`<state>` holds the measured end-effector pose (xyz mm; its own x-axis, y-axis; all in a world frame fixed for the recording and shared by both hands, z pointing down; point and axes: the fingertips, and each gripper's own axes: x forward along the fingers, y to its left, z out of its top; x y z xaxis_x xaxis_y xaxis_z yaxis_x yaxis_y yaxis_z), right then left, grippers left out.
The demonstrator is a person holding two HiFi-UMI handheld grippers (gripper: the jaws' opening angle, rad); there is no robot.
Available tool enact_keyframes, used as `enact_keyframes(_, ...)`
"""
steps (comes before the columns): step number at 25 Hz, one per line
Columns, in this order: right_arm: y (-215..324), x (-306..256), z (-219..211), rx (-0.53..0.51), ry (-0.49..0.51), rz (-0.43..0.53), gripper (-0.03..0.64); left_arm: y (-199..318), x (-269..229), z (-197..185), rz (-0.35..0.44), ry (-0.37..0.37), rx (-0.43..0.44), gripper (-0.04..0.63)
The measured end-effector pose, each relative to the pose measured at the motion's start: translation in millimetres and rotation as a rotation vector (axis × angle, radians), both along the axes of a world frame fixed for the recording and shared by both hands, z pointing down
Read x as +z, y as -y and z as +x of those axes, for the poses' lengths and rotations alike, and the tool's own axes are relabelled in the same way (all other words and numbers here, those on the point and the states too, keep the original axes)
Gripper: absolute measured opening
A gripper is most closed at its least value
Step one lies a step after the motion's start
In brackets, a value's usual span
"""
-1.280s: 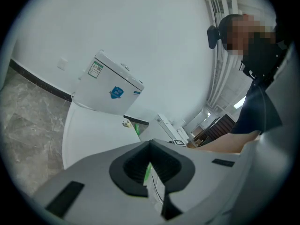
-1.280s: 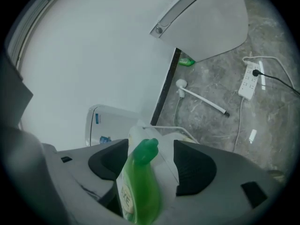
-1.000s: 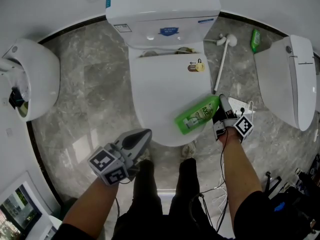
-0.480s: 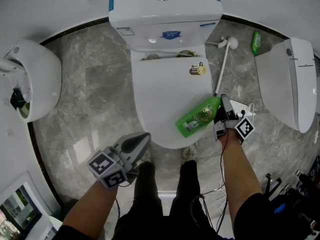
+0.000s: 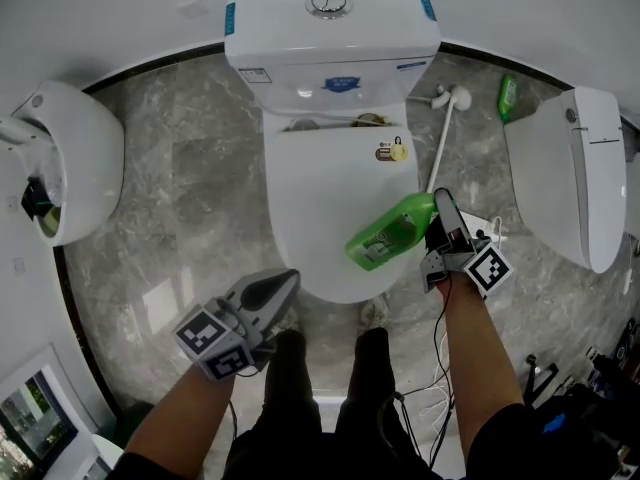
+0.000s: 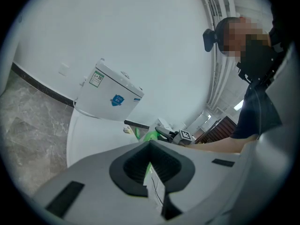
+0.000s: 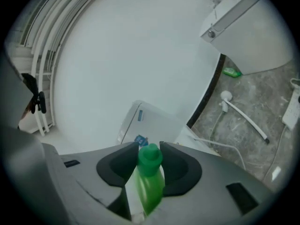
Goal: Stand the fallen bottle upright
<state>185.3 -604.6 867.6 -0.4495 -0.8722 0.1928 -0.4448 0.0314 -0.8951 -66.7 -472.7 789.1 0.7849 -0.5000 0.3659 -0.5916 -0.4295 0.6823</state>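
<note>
The green bottle (image 5: pixel 388 234) lay slanted just right of centre in the head view. Its cap end pointed up and to the right, and its broad base hung down and to the left over the right edge of the closed toilet lid (image 5: pixel 335 208). We could not tell whether the base touched the lid.

Our right gripper (image 7: pixel 149 148) held the bottle. In the right gripper view the cap stood between the two dark pads, both pressed against it, and the jaws had just been closing on it. Our left gripper (image 5: pixel 285 283) hovered lower left of centre, near the front rim of the lid. Its jaws were drawn together at the tips with nothing between them.

Above the lid, at top centre, sat the white cistern (image 5: pixel 330 38) with its round flush button (image 5: pixel 327 4). A white long-handled tool (image 5: pixel 443 143) lay on the grey marble floor (image 5: pixel 185 188) right of the toilet. A small green object (image 5: pixel 508 93) lay beyond it, near the wall. A second toilet (image 5: pixel 565 168) filled the right edge of the frame, and a white bowl (image 5: pixel 80 158) filled the left.
</note>
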Motion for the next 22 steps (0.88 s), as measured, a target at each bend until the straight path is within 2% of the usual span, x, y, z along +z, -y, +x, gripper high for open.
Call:
enact_keyframes(3, 5.4, -30.2, -12.8, -0.049, -0.072, 0.073, 0.175, 2.7, -1.1, -4.5, -0.002, 0.003, -0.011, 0.018)
enact_keyframes(5, 7.5, -49.1, -22.8, -0.098, -0.164, 0.132, 0.173, 4.8, -3.3, -5.8, 0.006, 0.004, -0.015, 0.018)
enact_keyframes(13, -12.7, -105.9, -97.1, -0.364, -0.44, 0.401, 0.173, 5.5, -6.7, -9.4, 0.015, 0.001, -0.016, 0.018)
enact_keyframes(16, -26.5, -110.9, -112.4, -0.428, -0.484, 0.452, 0.173, 3.8, -4.9, -12.9, 0.019, 0.006, -0.008, 0.018)
enact_keyframes(22, -50.4, -113.0, -120.7, -0.49, -0.531, 0.476, 0.173, 3.5, -7.8, -13.8, 0.008, -0.002, -0.02, 0.018)
